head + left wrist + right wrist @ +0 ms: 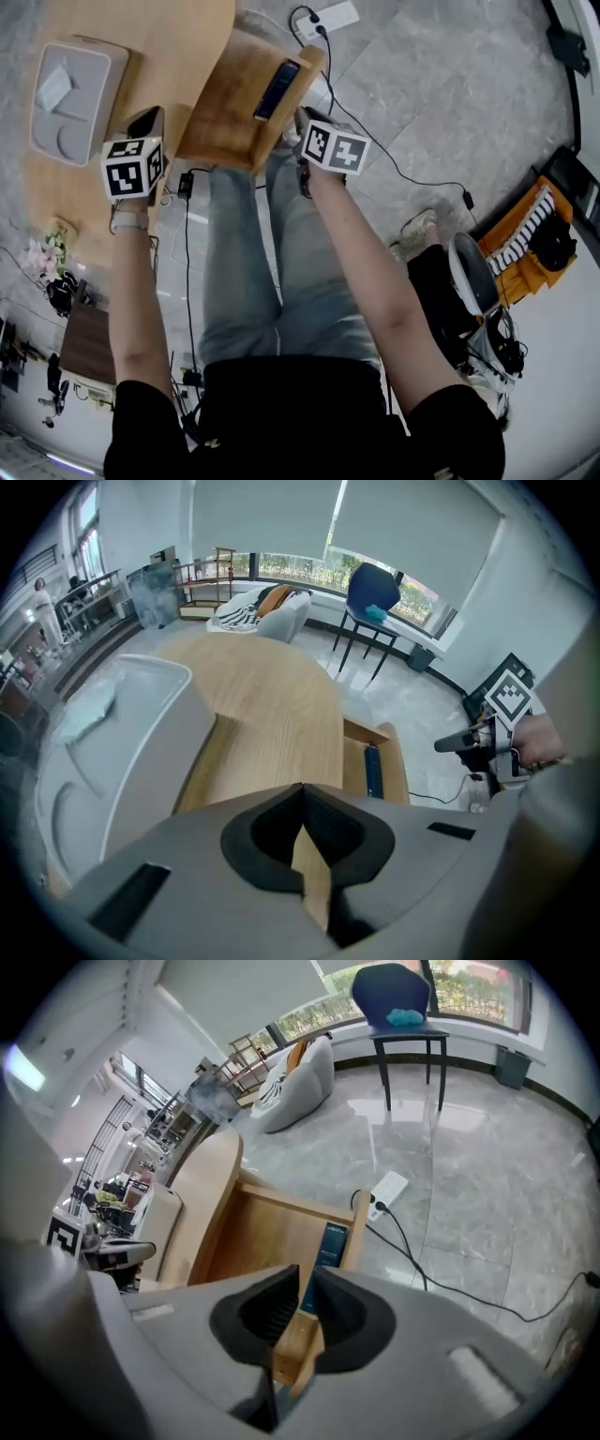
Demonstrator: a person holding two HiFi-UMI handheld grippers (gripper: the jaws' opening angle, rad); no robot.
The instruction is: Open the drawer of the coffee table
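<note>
The wooden coffee table [159, 37] has its drawer [220, 112] pulled out. The left gripper [302, 787] has its jaws together and empty. The right gripper [307, 1277] has a narrow empty gap, over the drawer's corner. Print on the dark blue box [276, 90] inside is unreadable.

Drawer [230, 108]: light wood, shallow, level, pulled well out of the round-edged desk [169, 37]. It lies below and ahead of the right fingers [352, 1326], near corner showing in their gap, and ahead-right of the left fingers [342, 841].
</note>
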